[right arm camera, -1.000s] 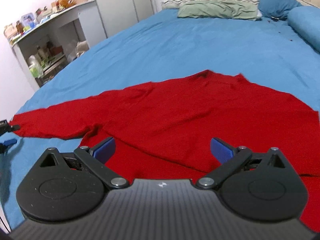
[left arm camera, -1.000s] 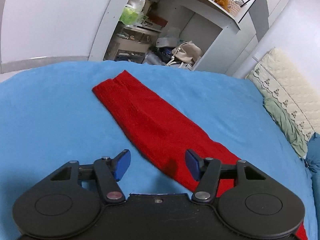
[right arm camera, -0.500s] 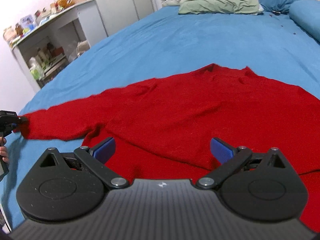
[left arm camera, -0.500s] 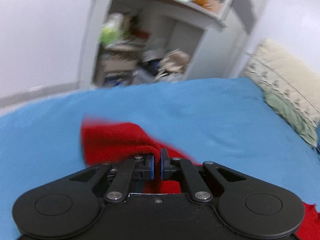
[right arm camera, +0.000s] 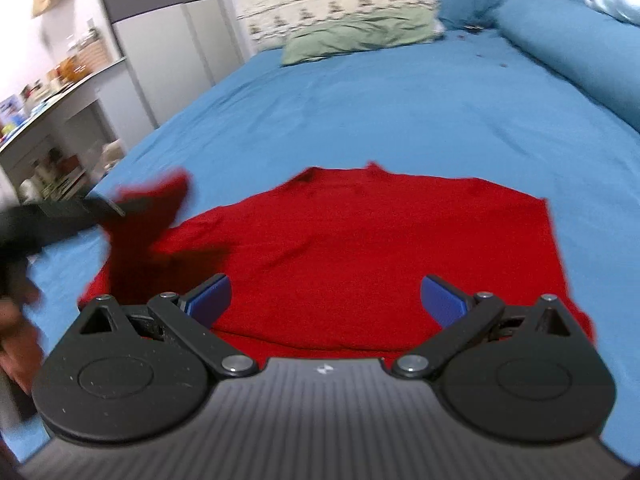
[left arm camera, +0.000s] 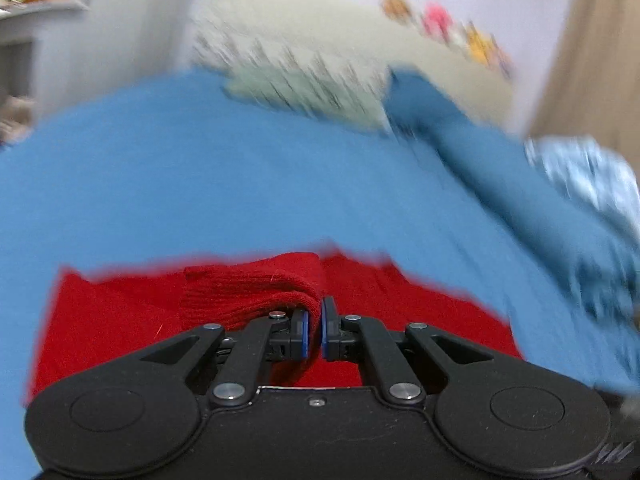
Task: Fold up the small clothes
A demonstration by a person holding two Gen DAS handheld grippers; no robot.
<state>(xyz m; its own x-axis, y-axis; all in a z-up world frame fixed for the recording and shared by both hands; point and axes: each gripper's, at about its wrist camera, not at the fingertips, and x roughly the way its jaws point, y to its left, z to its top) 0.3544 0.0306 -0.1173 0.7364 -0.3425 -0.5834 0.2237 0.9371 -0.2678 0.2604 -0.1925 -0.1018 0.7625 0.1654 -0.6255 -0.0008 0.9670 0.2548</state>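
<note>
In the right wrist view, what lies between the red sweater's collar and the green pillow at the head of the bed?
Only bare blue bedsheet lies between the red sweater and the green pillow, as the right wrist view shows.

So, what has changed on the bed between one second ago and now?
The left tongs, open over the long sleeve of the red knitted sweater a second ago, closed on its cuff and swung the sleeve up and inward, toward the sweater's body. The right tongs stayed open, hovering over the hem. The sweater's body stayed flat on the blue bed sheet.
</note>
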